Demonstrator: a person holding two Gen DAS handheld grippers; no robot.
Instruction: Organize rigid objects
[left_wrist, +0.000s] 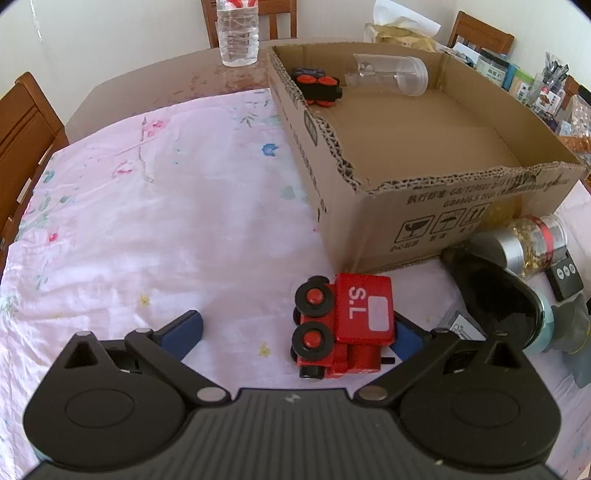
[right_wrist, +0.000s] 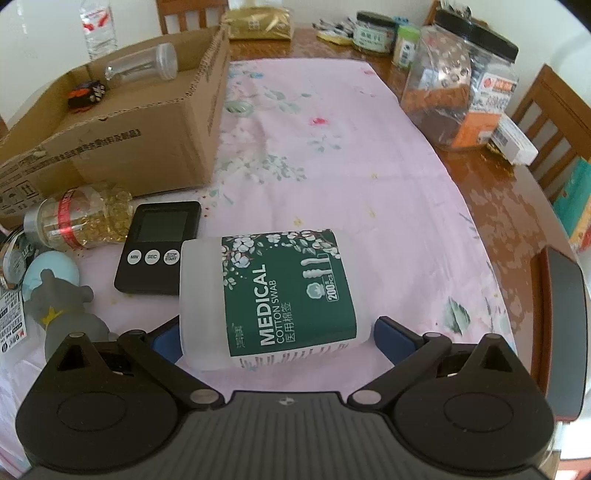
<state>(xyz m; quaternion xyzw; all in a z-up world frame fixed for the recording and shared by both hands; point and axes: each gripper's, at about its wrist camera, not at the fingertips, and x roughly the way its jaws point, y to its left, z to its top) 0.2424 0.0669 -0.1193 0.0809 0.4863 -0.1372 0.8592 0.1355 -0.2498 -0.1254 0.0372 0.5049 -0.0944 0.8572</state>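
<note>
We hold two grippers over a bench covered by a pink floral cloth, and the step in hand looks like picking up one item with each to carry into the cardboard box. The left gripper has its jaws spread wide, with the red toy locomotive lying on its side between them, close against the right finger and well apart from the left one. We would shift the gripper to the right to centre the toy before closing, so that the closing finger does not shove it sideways. The right gripper also has wide jaws, straddling the medical cotton swab container, which lies on its side and nearly fills the gap; whether the pads already touch it we cannot tell. Being round and smooth, it may roll or slip, so we judge a square grip across the labelled middle safest. The box already holds a black toy car and a clear plastic jar, both at the far end, leaving bare floor nearer us. A digital timer and a jar of golden capsules wait just beside the box.
</note>
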